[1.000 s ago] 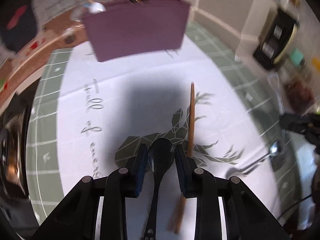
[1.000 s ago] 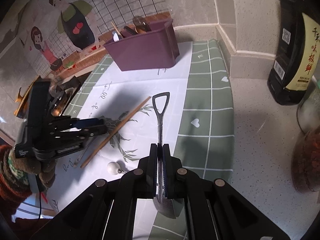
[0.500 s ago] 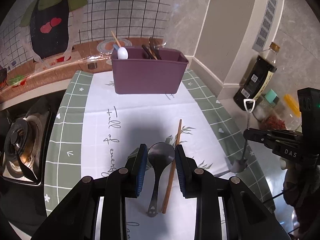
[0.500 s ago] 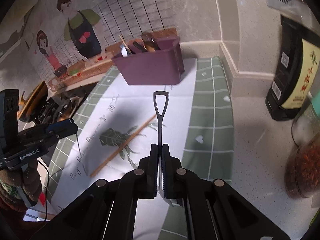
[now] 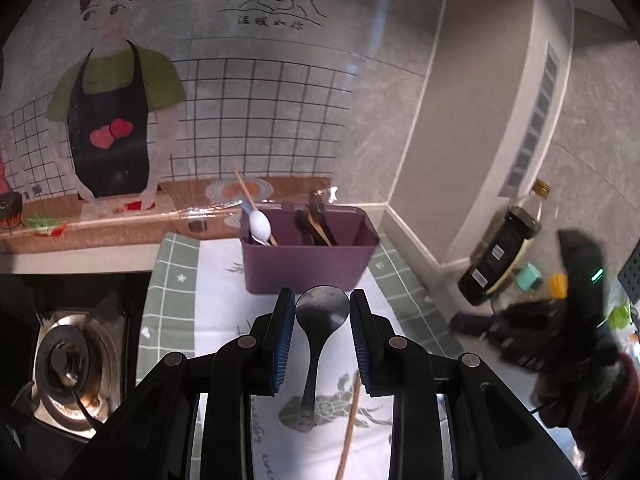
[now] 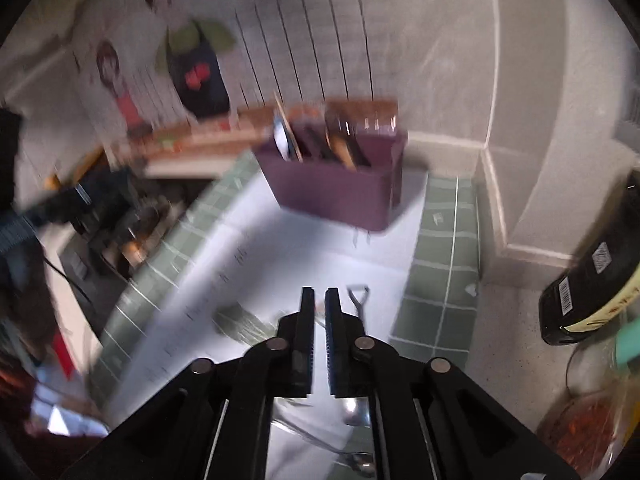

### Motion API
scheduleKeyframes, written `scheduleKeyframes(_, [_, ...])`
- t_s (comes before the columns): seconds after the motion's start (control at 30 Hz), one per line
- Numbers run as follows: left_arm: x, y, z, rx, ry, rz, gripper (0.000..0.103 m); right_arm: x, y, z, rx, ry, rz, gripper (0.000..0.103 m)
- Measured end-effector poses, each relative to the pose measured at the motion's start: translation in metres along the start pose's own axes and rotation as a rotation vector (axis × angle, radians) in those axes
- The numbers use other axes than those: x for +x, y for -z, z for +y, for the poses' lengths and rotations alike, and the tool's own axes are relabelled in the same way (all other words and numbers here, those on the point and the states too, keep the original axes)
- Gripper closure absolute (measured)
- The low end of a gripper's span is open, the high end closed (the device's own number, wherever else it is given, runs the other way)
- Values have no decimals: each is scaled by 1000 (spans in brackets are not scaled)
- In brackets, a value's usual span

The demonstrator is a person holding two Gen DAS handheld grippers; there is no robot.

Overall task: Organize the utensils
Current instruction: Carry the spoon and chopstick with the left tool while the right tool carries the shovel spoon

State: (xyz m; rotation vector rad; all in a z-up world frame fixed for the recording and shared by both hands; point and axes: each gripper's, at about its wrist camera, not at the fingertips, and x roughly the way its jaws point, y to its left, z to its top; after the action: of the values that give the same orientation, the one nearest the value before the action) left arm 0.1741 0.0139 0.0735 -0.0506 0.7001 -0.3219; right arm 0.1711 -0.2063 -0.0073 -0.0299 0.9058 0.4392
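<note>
Gripping the black spoon [image 5: 322,312] in my left gripper [image 5: 322,340]; my right gripper [image 6: 317,340] is opening, nothing between. Bottle [image 6: 592,280] label at 3 o'clock is unreadable.

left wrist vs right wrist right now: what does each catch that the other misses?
Left wrist only: the gas burner, a dark spoon held between the left tool's pads, and a wooden chopstick lying on the cloth.

Right wrist only: the right tool, jaws opening with nothing between them, and the small shovel-shaped spoon just off to their right side.

Both: the purple utensil bin, the green-checked cloth, the dark sauce bottle.
</note>
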Motion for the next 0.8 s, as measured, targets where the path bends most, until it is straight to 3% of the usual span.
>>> scheduleKeyframes(0.03, [0,1,2,-5,1,1,74,13,4,-2,-8,29,34,87])
scheduleKeyframes(0.2, [14,17,19,-50,-1,41,74,64,32,-13,-21,65,165,87])
scheduleKeyframes(0.53, [37,37,37,-117,-9,106,74,110,30,-19,-78,74,241,88])
scheduleKeyframes(0.6, [38,39,39,-127,-10,111,74,108,31,-18,-103,95,231,96])
scheduleKeyframes(0.67, [40,41,39,-135,-10,116,74,105,30,-22,-70,86,223,97])
scheduleKeyframes(0.8, [44,43,38,-145,-9,128,74,80,27,-28,11,38,124,97])
